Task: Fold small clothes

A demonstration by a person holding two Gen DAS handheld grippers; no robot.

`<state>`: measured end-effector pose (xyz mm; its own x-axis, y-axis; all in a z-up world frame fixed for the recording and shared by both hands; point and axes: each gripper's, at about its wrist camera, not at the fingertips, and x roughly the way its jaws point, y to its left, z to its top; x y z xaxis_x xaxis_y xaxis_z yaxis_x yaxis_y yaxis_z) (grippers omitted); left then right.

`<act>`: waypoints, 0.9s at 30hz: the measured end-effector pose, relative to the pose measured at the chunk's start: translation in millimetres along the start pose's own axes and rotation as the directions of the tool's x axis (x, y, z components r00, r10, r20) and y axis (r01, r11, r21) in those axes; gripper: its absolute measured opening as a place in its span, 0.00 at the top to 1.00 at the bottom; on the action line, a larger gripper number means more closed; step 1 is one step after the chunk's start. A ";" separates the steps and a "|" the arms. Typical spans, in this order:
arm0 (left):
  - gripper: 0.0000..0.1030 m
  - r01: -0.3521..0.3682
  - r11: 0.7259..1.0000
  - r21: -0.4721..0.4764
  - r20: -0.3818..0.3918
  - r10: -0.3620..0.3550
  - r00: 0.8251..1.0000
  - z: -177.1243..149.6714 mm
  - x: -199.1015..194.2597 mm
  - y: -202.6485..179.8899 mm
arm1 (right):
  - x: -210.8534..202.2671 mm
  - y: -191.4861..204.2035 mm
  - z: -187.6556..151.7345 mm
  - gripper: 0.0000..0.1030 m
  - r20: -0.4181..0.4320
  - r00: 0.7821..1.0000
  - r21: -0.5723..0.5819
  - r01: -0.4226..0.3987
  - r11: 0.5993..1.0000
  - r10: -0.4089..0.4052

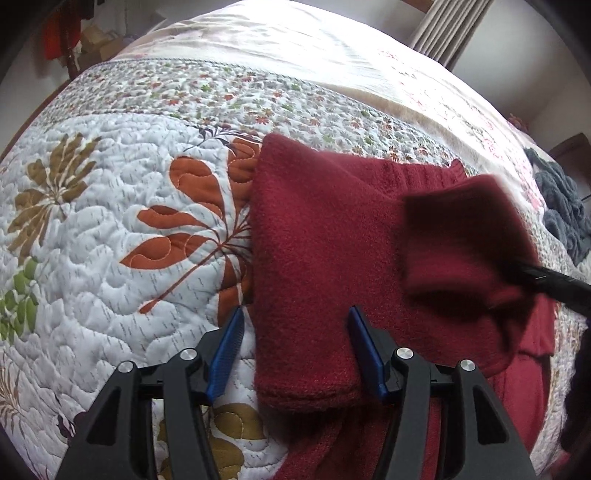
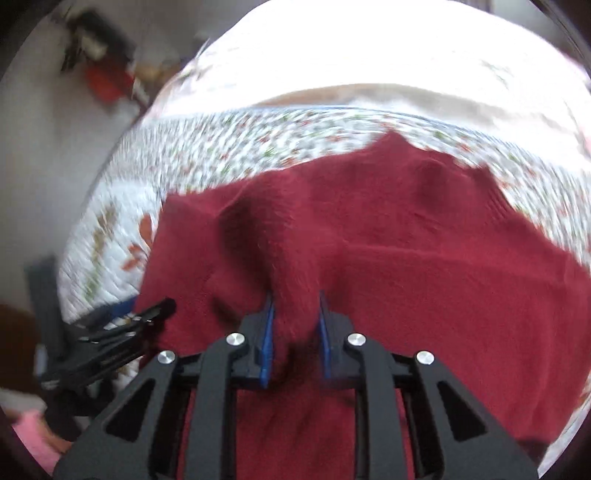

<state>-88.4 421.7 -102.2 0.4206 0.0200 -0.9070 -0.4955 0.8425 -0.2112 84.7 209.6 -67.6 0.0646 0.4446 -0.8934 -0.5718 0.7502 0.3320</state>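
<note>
A dark red knit sweater (image 1: 317,236) lies partly folded on a quilted bedspread (image 1: 103,206). My left gripper (image 1: 296,309) is open just above it, and the sweater's folded left edge and hem lie between its blue pads. In the left wrist view my right gripper (image 1: 554,284) comes in from the right and holds a flap of the sweater up off the rest. The right wrist view is blurred; there my right gripper (image 2: 295,297) is shut on a bunched ridge of the red sweater (image 2: 424,251). The left gripper (image 2: 110,343) shows at that view's lower left.
A grey-blue knit garment (image 1: 561,210) lies on the bed's far right. The bedspread's left edge drops off near a wooden frame (image 1: 22,136). Red clothes and boxes (image 1: 59,37) stand beyond the bed at the back left, and a curtain (image 1: 447,29) hangs at the back right.
</note>
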 end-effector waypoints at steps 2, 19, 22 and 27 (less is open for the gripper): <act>0.42 -0.006 1.000 0.005 -0.004 0.006 1.000 0.8 1.5 -1.5 | -9.8 -25.6 -9.5 0.77 -0.009 1.000 0.086 -0.020 0.996 0.021; 0.43 -0.032 0.987 0.158 0.064 0.022 0.998 26.4 -10.5 -66.0 | -7.8 -25.6 22.1 0.57 -0.045 0.994 0.008 0.104 0.994 -0.104; 0.43 -0.051 0.988 0.143 0.036 0.047 0.998 27.7 6.6 -60.5 | 19.6 -9.1 41.2 0.47 -0.088 0.986 -0.014 0.142 0.990 -0.143; 0.43 -0.057 0.991 0.125 0.010 0.056 0.998 28.6 27.9 -53.8 | 62.9 -4.1 58.5 0.44 -0.159 0.954 -0.026 0.253 0.967 -0.254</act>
<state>-28.3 392.3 -105.7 0.3997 0.0729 -0.9138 -0.4199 0.9007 -0.1118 139.0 263.1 -107.4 0.0770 0.1558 -0.9848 -0.5576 0.8255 0.0870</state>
